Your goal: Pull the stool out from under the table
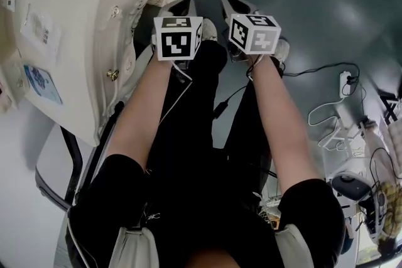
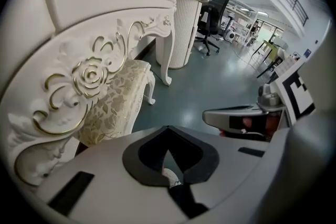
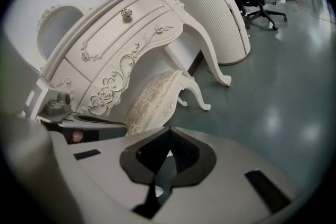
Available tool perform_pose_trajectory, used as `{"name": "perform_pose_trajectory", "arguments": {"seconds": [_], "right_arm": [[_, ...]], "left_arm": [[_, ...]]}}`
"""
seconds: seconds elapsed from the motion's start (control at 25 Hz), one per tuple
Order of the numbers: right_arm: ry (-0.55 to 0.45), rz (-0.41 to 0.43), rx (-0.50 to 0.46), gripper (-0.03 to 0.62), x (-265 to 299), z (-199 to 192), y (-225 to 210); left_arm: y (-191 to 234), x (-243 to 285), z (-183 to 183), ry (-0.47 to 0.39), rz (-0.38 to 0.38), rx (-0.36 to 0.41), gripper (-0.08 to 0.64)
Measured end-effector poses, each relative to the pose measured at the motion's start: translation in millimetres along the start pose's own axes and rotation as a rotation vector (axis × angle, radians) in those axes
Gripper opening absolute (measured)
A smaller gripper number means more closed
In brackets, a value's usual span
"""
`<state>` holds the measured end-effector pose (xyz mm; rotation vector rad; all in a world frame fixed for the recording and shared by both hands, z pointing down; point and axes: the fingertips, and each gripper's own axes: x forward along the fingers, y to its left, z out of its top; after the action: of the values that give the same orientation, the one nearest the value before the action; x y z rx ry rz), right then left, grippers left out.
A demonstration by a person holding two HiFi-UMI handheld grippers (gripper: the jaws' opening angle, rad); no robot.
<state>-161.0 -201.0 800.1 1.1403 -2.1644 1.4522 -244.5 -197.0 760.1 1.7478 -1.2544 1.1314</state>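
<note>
Cream-painted wood with gold scrollwork fills the left side of what I see: the dressing table (image 2: pixel 105 23), its carved roses close beside my left gripper (image 2: pixel 168 136). The stool (image 2: pixel 113 102) stands tucked under the tabletop between the curved table legs. Its floral cushioned seat runs back into the shadow, and only its near end and two curled white legs show past the carved front. My left gripper is clenched on nothing, its jaws meeting at the tips with bare floor (image 2: pixel 210 81) beyond them. My right gripper (image 3: pixel 169 136) is clenched and empty too. From the head view the two sit side by side ahead of my knees, angled down over the dark, glossy green floor, just to the right of the table's edge. Neither one touches the stool. Past the table stands a ribbed white column (image 3: pixel 220 18), and farther off a black office chair (image 2: pixel 212 8). White cables (image 1: pixel 326 116) trail across the floor to my right.
</note>
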Motion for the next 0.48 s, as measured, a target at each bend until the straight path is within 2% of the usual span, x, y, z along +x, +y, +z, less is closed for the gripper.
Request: {"name": "perform_pose_trajectory", "arguments": {"seconds": [0.12, 0.24, 0.32, 0.4, 0.48], "right_arm": [[0.019, 0.070, 0.011, 0.006, 27, 1, 6], [-0.005, 0.166, 0.162, 0.005, 54, 16, 9], [-0.023, 0.296, 0.324, 0.200, 73, 30, 20], [-0.024, 0.393, 0.414, 0.207, 91, 43, 33], [-0.001, 0.435, 0.408, 0.207, 112, 50, 45]], "left_arm": [[8, 4, -9, 0.023, 0.003, -0.017, 0.000], [13, 0, -18, 0.047, 0.010, -0.021, 0.000], [17, -3, -21, 0.064, 0.012, -0.012, 0.000], [20, -3, -21, 0.074, 0.012, 0.004, 0.000], [22, -3, -20, 0.080, 0.014, 0.017, 0.000]]}}
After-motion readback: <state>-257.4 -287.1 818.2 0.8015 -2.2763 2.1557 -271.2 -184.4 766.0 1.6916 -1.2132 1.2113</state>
